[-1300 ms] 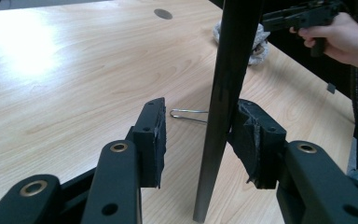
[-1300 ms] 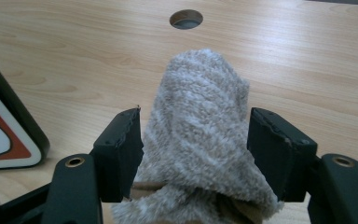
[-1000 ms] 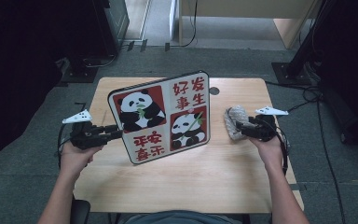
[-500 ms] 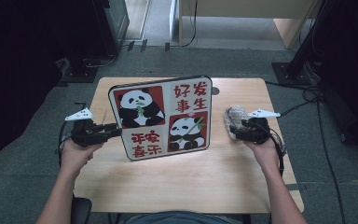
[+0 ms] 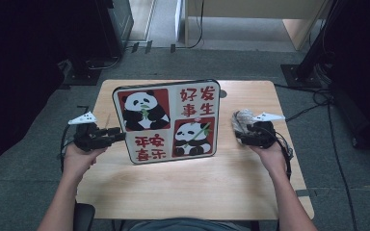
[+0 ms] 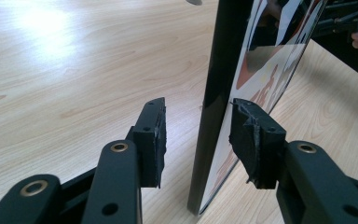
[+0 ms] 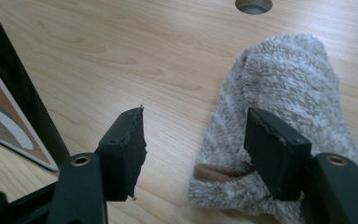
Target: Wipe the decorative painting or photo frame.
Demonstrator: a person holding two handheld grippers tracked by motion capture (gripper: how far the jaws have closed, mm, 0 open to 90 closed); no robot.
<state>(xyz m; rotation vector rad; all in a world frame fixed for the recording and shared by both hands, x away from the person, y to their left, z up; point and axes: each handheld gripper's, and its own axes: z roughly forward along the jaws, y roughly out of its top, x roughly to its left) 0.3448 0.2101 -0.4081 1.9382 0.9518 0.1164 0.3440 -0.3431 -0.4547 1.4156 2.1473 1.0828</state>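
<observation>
A pale wooden table [image 5: 192, 192] stands on grey carpet among dark equipment and trailing cables. From the high view, a panda picture board [image 5: 167, 121] stands propped near the table's middle, having tilted slightly more upright since a second ago, while the left gripper [image 5: 118, 135] meets its left edge and the right gripper [image 5: 241, 131] hovers over a fluffy grey cloth [image 5: 241, 120] at the board's right. In the left gripper view, the jaws straddle the board's black edge [image 6: 212, 102] with gaps either side, released, so the board looks merely steadied. In the right gripper view, the jaws stand apart above the cloth [image 7: 279, 88], unclenched; picking it up seems next.
</observation>
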